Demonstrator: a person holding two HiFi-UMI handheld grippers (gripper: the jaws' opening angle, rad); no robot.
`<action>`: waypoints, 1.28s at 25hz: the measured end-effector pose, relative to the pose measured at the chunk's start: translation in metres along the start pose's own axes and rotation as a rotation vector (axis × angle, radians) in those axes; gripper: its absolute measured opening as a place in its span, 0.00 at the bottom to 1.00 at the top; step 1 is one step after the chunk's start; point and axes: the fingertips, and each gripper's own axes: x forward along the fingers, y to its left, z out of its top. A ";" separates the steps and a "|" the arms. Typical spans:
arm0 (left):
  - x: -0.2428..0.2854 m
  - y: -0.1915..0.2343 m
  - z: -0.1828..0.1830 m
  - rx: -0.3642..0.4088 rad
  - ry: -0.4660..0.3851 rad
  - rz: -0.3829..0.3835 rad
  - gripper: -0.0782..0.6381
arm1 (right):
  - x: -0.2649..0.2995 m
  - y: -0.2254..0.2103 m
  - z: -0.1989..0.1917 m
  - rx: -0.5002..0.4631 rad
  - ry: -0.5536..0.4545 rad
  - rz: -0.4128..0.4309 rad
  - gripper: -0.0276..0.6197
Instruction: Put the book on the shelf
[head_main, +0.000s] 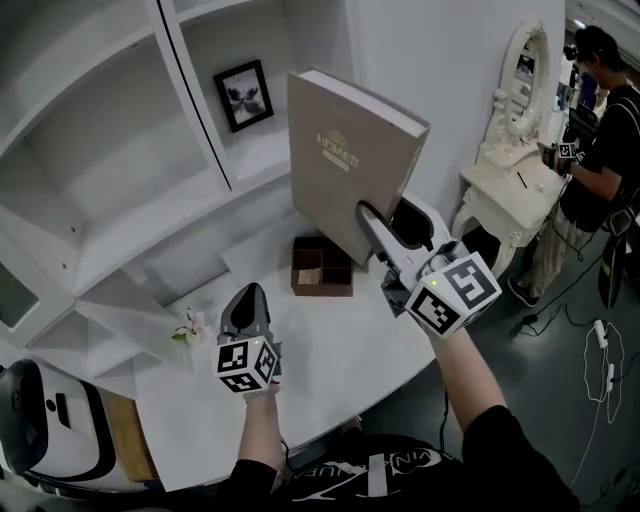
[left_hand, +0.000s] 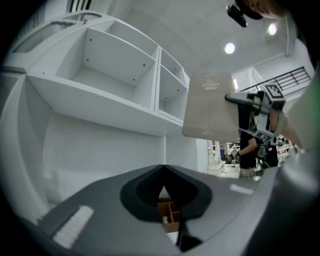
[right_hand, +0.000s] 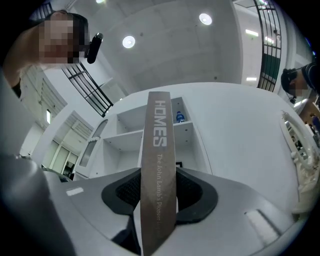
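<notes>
A large tan hardback book (head_main: 345, 160) stands upright in the air over the white table (head_main: 340, 350), in front of the white shelf unit (head_main: 120, 170). My right gripper (head_main: 392, 222) is shut on the book's lower corner. In the right gripper view the spine (right_hand: 159, 165) runs up between the jaws of my right gripper (right_hand: 159, 195), with the shelf compartments (right_hand: 150, 125) behind. My left gripper (head_main: 247, 298) hovers low over the table, shut and holding nothing. The left gripper view shows the left gripper (left_hand: 162, 172), the book (left_hand: 210, 107) and empty shelf cells (left_hand: 115, 65).
A small brown wooden box (head_main: 322, 267) with compartments sits on the table under the book. A framed picture (head_main: 243, 95) stands in a shelf cell. A small flower (head_main: 190, 327) lies at the table's left. A person (head_main: 600, 150) stands by a white dressing table (head_main: 510, 170) at the right.
</notes>
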 end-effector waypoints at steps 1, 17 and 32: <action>0.003 0.002 0.000 -0.002 0.000 -0.002 0.11 | 0.006 0.000 0.004 0.001 -0.006 0.007 0.32; 0.033 0.019 0.006 -0.032 0.007 -0.028 0.11 | 0.076 -0.011 0.062 0.048 -0.113 0.052 0.32; 0.034 0.034 0.014 -0.046 0.014 0.000 0.11 | 0.109 -0.015 0.090 0.067 -0.176 0.060 0.32</action>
